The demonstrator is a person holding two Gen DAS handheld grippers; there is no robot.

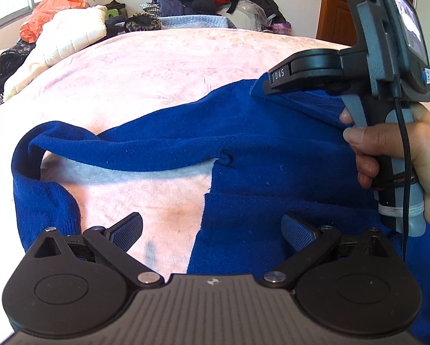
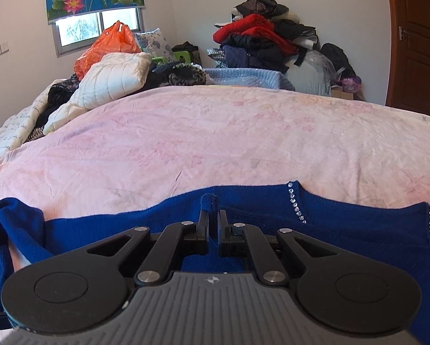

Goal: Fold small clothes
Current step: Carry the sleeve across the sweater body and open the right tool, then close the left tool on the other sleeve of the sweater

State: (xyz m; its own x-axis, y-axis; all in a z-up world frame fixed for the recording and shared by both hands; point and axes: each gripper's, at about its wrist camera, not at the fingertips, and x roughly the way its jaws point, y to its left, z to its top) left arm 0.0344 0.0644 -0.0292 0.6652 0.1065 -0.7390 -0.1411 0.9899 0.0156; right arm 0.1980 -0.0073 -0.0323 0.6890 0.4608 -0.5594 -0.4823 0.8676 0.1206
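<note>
Two claws: right claw [image 2: 213, 201] pinches the fuzzy blue knit sweater [image 1: 272, 155]; left claw [image 1: 212, 227] spread; hem cut off.

Blue knit garment [image 1: 272, 155], spread, edge pinched

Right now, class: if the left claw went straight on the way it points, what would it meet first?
Probably the pink bedspread, the bare patch between the left claw's open jaws. The blue sweater lies just right and beyond; depth is hard to judge.
</note>
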